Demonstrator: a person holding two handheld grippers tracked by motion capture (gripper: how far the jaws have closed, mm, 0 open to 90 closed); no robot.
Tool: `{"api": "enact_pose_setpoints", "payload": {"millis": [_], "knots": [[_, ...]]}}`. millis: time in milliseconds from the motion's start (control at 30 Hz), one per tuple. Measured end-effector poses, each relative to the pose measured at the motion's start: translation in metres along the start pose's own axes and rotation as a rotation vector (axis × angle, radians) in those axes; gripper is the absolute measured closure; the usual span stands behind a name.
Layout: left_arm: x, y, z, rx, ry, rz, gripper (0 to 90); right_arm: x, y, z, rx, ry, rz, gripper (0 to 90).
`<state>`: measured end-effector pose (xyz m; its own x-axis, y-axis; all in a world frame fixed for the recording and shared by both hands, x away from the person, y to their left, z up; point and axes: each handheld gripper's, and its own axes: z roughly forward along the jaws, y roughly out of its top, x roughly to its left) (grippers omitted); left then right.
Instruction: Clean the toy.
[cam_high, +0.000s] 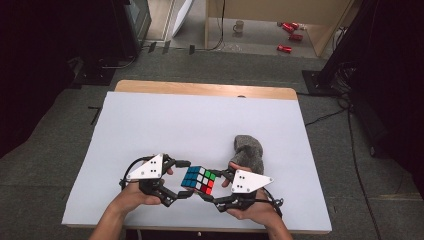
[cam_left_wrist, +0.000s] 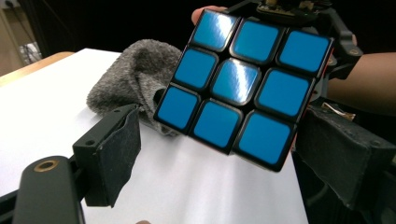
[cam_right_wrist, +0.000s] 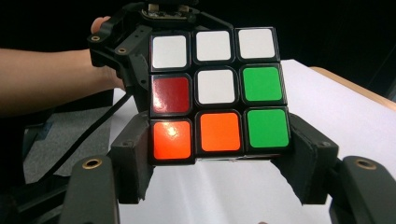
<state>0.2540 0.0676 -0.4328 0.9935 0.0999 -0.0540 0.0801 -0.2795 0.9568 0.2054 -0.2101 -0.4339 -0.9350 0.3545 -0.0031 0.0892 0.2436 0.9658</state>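
A Rubik's cube (cam_high: 198, 180) hangs above the near part of the white table (cam_high: 190, 120), between both hand-held grippers. My right gripper (cam_high: 218, 186) is shut on it; in the right gripper view its pads (cam_right_wrist: 133, 158) press both sides of the cube's (cam_right_wrist: 217, 93) bottom layer, whose near face is white, green, red and orange. My left gripper (cam_high: 183, 178) faces the all-blue side (cam_left_wrist: 243, 88). Its jaws straddle the cube's lower edge, and the left pad (cam_left_wrist: 114, 154) stands clear of it, so it is open.
A crumpled grey cloth (cam_high: 248, 152) lies on the table just behind the right hand, also seen as a grey cloth (cam_left_wrist: 130, 79) behind the cube. The table's wooden far edge (cam_high: 205, 89) borders grey floor. Red cans (cam_high: 290, 30) and a mug (cam_high: 238, 26) sit far back.
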Motion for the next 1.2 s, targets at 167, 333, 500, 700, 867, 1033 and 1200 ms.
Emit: {"api": "enact_pose_setpoints", "payload": {"millis": [167, 333, 500, 700, 867, 1033, 1200], "knots": [[-0.0019, -0.0010, 0.0003, 0.006, -0.033, 0.021, 20.3, -0.0001, -0.0004, 0.0008, 0.006, 0.027, -0.001, 34.8], [-0.0024, -0.0020, 0.0020, 0.023, -0.043, 0.029, 22.7, -0.0008, -0.0005, 0.0000, 0.002, 0.043, 0.007, 34.8], [-0.0030, -0.0026, 0.0026, 0.029, -0.043, 0.036, 23.8, -0.0013, -0.0011, 0.0001, 0.006, 0.047, 0.006, 34.8], [-0.0028, -0.0023, -0.0004, 0.008, -0.035, 0.043, 27.3, -0.0030, -0.0012, -0.0016, 0.001, 0.054, 0.025, 34.7], [-0.0018, -0.0024, -0.0024, -0.013, -0.031, 0.033, 33.0, -0.0063, -0.0021, -0.0039, -0.011, 0.037, 0.041, 34.6], [-0.0019, -0.0026, -0.0023, -0.012, -0.034, 0.035, 33.0, -0.0065, -0.0028, -0.0040, -0.009, 0.041, 0.036, 34.7], [-0.0006, -0.0026, -0.0033, -0.016, -0.078, 0.004, 33.0, -0.0058, -0.0029, -0.0053, -0.011, 0.068, 0.026, 34.8]]}}
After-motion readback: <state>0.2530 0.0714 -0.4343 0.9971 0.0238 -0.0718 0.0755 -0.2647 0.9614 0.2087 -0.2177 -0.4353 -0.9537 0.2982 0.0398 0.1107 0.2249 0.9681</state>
